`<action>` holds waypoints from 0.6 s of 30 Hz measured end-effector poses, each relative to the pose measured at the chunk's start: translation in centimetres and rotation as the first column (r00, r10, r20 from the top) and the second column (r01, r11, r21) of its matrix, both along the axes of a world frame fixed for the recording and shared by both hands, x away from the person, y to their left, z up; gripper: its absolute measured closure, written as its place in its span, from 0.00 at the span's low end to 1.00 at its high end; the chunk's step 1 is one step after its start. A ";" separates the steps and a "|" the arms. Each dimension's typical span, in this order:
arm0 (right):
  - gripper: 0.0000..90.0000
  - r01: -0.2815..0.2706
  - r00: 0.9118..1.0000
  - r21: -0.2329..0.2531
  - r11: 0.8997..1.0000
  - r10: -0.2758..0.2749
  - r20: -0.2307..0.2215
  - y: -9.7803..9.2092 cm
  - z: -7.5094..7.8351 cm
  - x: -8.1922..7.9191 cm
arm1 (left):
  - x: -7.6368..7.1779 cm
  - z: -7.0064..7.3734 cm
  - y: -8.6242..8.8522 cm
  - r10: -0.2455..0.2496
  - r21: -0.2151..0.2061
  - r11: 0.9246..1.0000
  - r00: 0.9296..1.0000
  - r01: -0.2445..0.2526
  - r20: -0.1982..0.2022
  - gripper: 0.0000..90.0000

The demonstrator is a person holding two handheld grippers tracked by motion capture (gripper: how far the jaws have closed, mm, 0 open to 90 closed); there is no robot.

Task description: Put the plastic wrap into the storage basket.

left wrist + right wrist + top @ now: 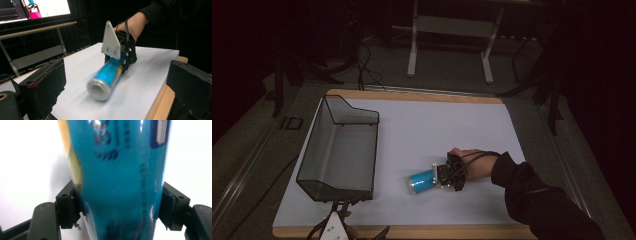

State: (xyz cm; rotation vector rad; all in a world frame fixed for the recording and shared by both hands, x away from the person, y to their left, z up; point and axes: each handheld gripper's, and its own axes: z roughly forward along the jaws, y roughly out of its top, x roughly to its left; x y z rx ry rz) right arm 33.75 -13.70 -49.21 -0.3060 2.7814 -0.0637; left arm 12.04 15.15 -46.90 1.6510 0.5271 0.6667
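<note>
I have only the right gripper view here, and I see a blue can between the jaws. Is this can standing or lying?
Observer: The blue can lies on its side on the white table.
Operator: Is any container near it?
Observer: Yes, a black mesh basket stands to the can's left, apart from it.
Operator: And the left gripper?
Observer: The left gripper is at the table's near edge, just in front of the basket, open and holding nothing.
</note>
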 end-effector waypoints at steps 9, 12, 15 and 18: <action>0.34 0.134 0.987 0.203 0.970 -0.114 -0.111 0.4 2.6 0.9 | 0.0 0.0 0.0 0.001 0.002 1.000 1.000 -0.001 0.004 0.04; 0.35 0.194 0.974 0.250 0.948 -0.156 -0.164 0.5 3.5 1.3 | 0.0 0.0 0.0 0.001 0.001 1.000 1.000 -0.001 0.007 0.04; 0.35 0.258 0.958 0.288 0.922 -0.205 -0.202 0.5 4.3 1.8 | 0.0 0.0 0.0 -0.001 0.003 1.000 1.000 0.001 0.007 0.04; 0.35 0.315 0.941 0.318 0.894 -0.250 -0.229 0.4 5.1 2.4 | 0.0 0.0 0.0 -0.001 0.002 1.000 1.000 0.001 0.009 0.04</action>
